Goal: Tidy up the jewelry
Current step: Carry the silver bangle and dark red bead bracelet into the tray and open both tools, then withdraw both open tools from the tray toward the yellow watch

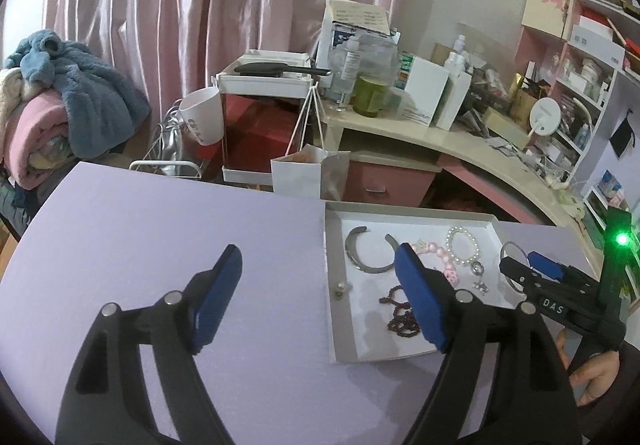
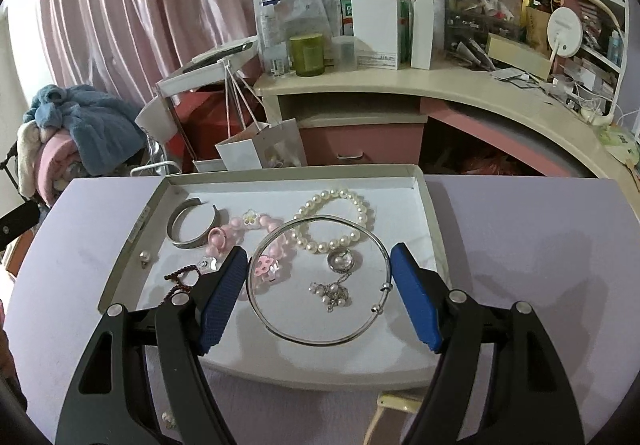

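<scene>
A shallow grey tray [image 2: 132,241] on the lavender table [image 1: 160,229] holds an open silver cuff [image 2: 188,241], a pearl bracelet [image 2: 360,205], a pink bead bracelet [image 2: 224,235], dark red beads [image 2: 180,277], a pearl stud [image 2: 144,256] and a pendant chain [image 2: 334,295]. My right gripper [image 2: 318,255] is above the tray, its pads pressed on either side of a thin silver bangle [image 2: 320,341]. My left gripper [image 1: 320,277] stands open and empty over the table, its right finger [image 1: 416,293] above the tray's [image 1: 408,211] red beads [image 1: 396,309]. The right gripper [image 1: 528,263] shows at the tray's right.
A white paper bag [image 1: 308,173] hangs just beyond the table's far edge. Behind it are a cluttered desk [image 2: 400,85], a white cart [image 1: 260,81] and a pile of clothes [image 1: 72,97]. A cream object [image 2: 396,403] lies near the table's front. A hand [image 1: 592,377] grips the right tool.
</scene>
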A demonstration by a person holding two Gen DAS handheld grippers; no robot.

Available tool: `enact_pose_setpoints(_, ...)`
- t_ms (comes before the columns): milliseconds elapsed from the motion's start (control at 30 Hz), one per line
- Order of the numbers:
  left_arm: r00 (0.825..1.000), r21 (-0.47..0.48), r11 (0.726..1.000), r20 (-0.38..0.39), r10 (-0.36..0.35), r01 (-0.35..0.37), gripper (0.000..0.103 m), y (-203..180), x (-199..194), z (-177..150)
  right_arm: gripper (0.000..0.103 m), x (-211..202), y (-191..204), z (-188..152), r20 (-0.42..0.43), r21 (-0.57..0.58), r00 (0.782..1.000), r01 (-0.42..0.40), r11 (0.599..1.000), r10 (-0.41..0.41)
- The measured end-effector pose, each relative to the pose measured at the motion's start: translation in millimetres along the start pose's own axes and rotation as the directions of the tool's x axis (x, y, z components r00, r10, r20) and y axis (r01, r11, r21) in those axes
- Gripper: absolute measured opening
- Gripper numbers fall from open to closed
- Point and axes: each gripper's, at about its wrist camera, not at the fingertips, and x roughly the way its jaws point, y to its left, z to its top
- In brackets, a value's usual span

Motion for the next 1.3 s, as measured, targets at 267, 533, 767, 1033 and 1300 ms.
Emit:
enact_pose_setpoints(267,1.0,0.009,1.0,-0.01,-0.008,0.008,0.079,-5.9,3.4,-1.2,0.076,12.3,2.8,1.0,-0.03,-0.006,0.999,0.014,1.0,-0.014)
enact_pose_setpoints(533,1.0,0.016,1.0,-0.011,-0.006,0.007,0.079,-8.3,2.0,-2.6,0.086,-10.1,-16.1,-4.2,0.003,0.057,1.0,0.003,0.998,-0.003)
enact_pose_setpoints(767,1.0,0.001,1.0,-0.031,-0.002,0.002,0.081,-2.4,-4.1,-21.2,0.086,-40.6,-45.5,-16.3,0.036,0.12,0.998,0.051,0.991,-0.056)
enact_pose_setpoints(1033,0.998,-0.022,1.0,-0.061,0.009,-0.01,0.083,6.3,-11.8,-49.4,0.086,-65.7,-68.6,-38.6,0.033,0.174,0.994,0.097,0.98,-0.104)
enact_pose_setpoints(1300,0.996,-0.046,0.999,-0.084,0.015,-0.019,0.086,10.2,-18.2,-75.8,0.086,-72.0,-67.9,-66.8,-0.011,0.184,0.994,0.112,0.977,-0.112)
